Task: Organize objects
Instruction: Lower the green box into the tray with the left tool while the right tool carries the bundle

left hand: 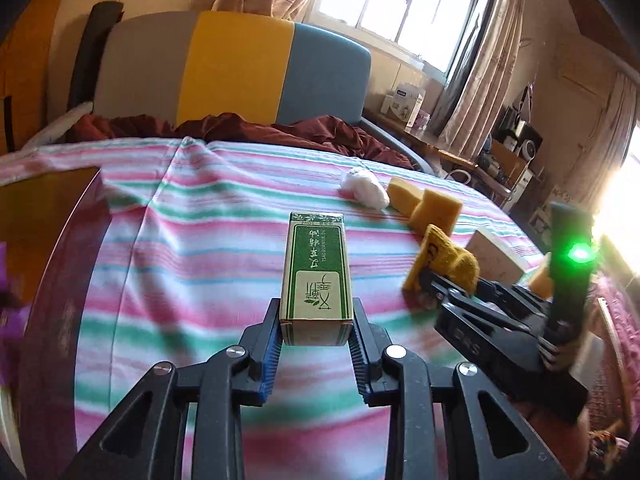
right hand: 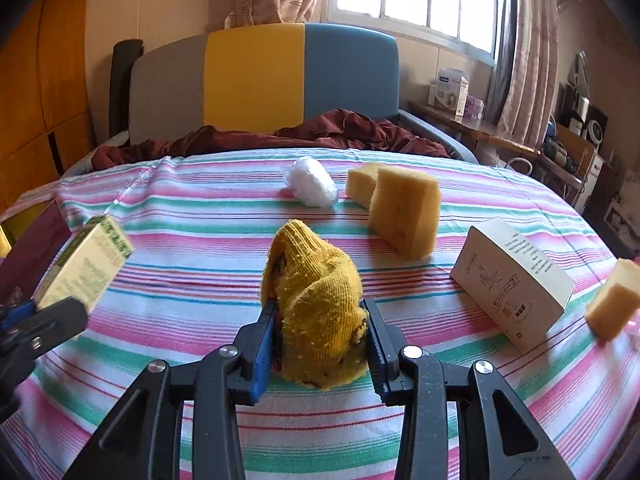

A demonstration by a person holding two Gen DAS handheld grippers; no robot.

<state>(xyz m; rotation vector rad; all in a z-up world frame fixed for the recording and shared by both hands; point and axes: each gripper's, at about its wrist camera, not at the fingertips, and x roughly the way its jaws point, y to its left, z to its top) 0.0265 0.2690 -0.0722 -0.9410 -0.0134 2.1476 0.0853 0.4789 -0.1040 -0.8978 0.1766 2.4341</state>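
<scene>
While both grippers are loaded, sorting looks barely begun: left gripper (left hand: 316,344) clamps a rigid green carton (left hand: 316,276) above the striped sheet (left hand: 180,260); right gripper (right hand: 322,342) pinches a soft knitted yellow cloth (right hand: 316,292). Left lying: porous sponges (right hand: 404,216), crinkled white wad (right hand: 310,187), beige box (right hand: 512,280).

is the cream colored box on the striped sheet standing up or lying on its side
Lying on its side. The cream box rests on a long face on the striped sheet, its printed text running sideways, right of the right gripper.
</scene>
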